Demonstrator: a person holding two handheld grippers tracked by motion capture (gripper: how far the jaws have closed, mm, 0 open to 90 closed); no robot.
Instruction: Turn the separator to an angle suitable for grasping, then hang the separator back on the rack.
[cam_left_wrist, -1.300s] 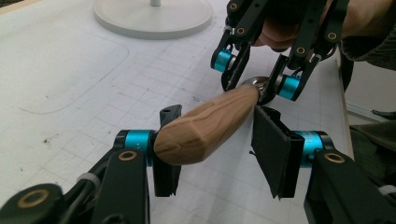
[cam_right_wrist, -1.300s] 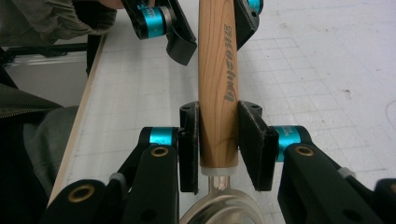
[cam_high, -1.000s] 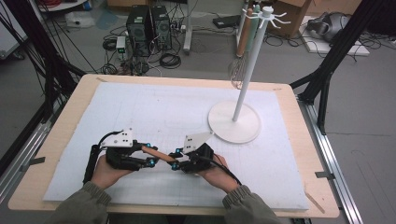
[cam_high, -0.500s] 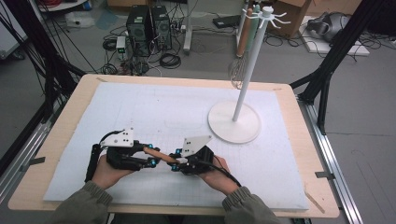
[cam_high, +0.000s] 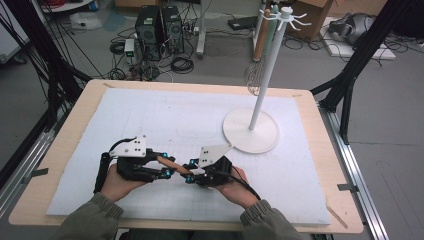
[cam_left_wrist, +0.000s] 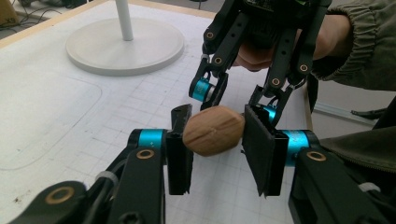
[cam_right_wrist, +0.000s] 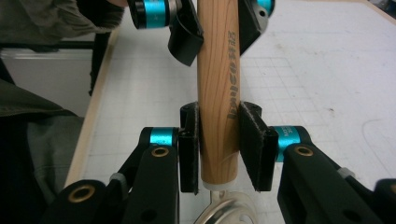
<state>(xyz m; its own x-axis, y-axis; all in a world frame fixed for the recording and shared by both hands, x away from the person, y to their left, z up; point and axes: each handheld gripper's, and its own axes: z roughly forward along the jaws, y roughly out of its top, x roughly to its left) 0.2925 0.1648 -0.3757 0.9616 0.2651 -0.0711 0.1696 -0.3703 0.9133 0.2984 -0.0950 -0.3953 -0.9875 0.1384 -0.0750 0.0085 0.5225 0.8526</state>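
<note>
Both tools meet low over the near side of the desk (cam_high: 60, 165), sharing one wooden handle (cam_high: 167, 162) that spans level between them, clear of the surface. The left tool (cam_left_wrist: 212, 149) has its jaws around the rounded end of the handle; its left pad touches the wood, while the right pad appears to stand just off it, so a firm pinch cannot be confirmed. The right tool (cam_right_wrist: 219, 144) pinches the handle near its metal end, both pads pressed to the wood.

Compared with a second ago, the hands sit in nearly the same place and the left jaws have narrowed slightly. In my judgement, a handover between tools is under way, not yet complete.

The white stand (cam_high: 250, 131) rises well apart, a whisk (cam_high: 256, 75) hanging from it.
</note>
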